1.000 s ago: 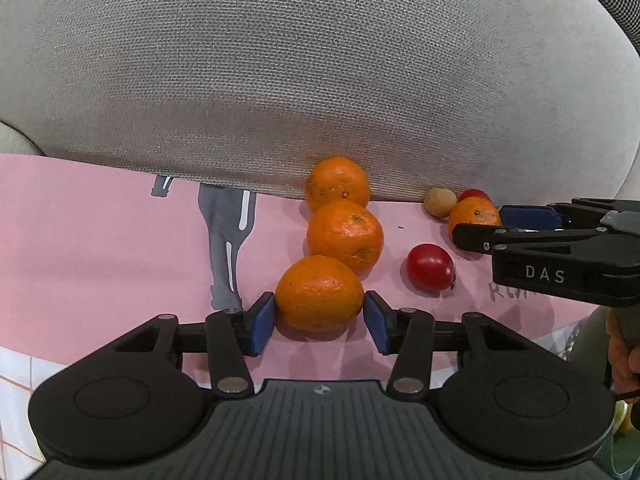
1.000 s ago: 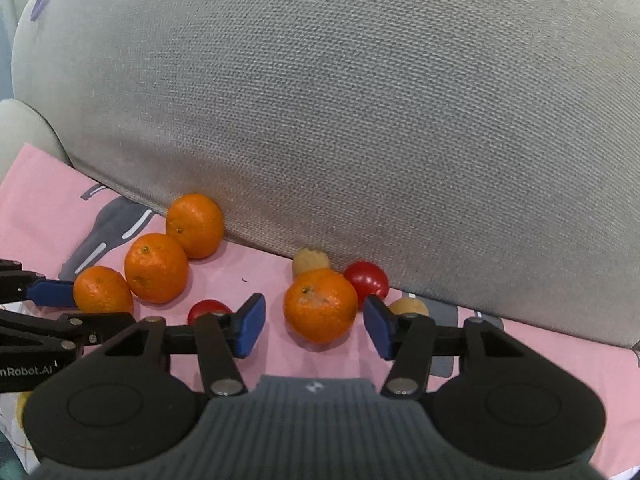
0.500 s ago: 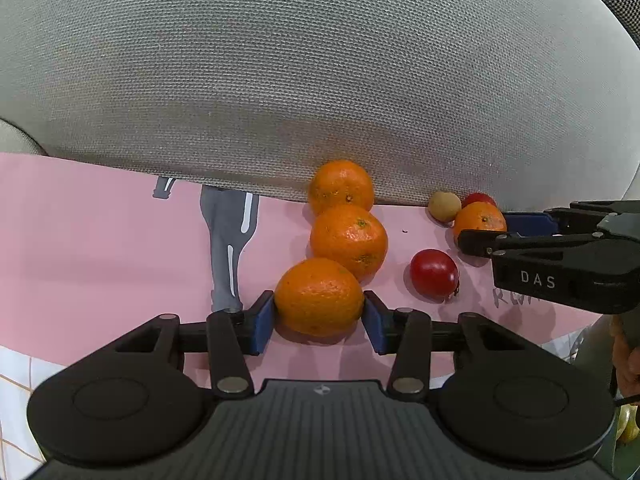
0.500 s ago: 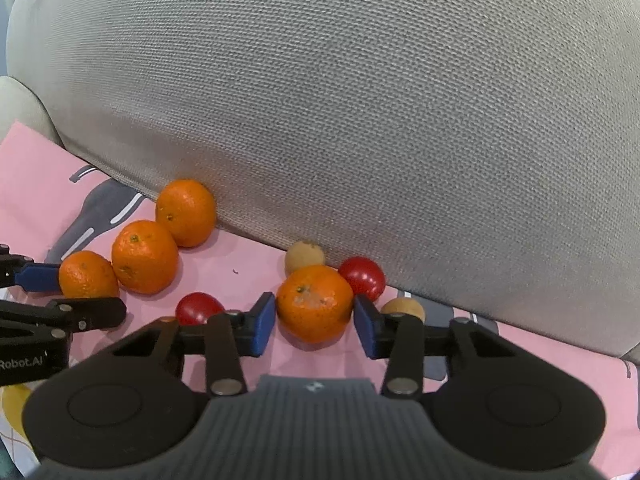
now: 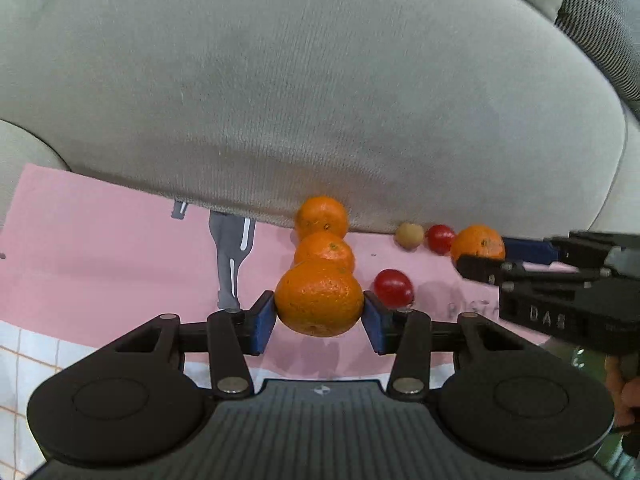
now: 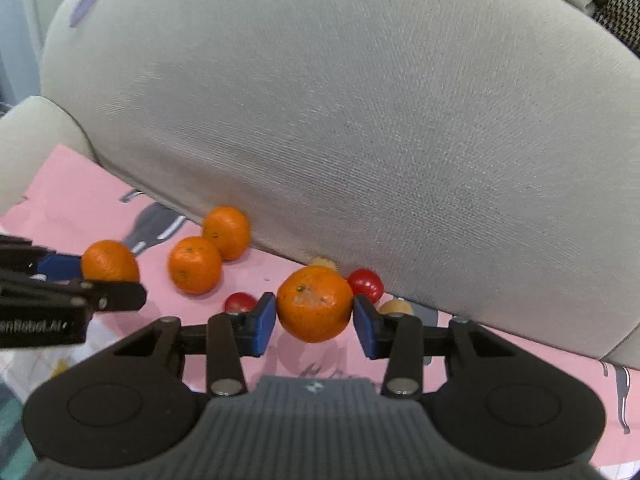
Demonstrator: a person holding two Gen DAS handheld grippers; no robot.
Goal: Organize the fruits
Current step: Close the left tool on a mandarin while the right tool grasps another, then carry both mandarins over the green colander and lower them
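Mandarins sit in both tools: we find the left gripper [image 5: 319,316] clamped on one mandarin [image 5: 319,298], lifted clear of the pink cloth [image 5: 100,248]. The right gripper [image 6: 314,322] grips a second mandarin [image 6: 315,304], likewise raised. We note two more mandarins [image 5: 322,216] on the cloth against the grey cushion [image 5: 320,100], with red tomatoes [image 5: 393,286] and small tan fruits [image 5: 409,235] nearby.

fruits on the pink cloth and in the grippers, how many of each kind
Oranges: 4, one in the left hand-held gripper, one in the right hand-held gripper, two on the pink cloth
Small red fruits: 2
Small tan fruits: 2
Total: 8
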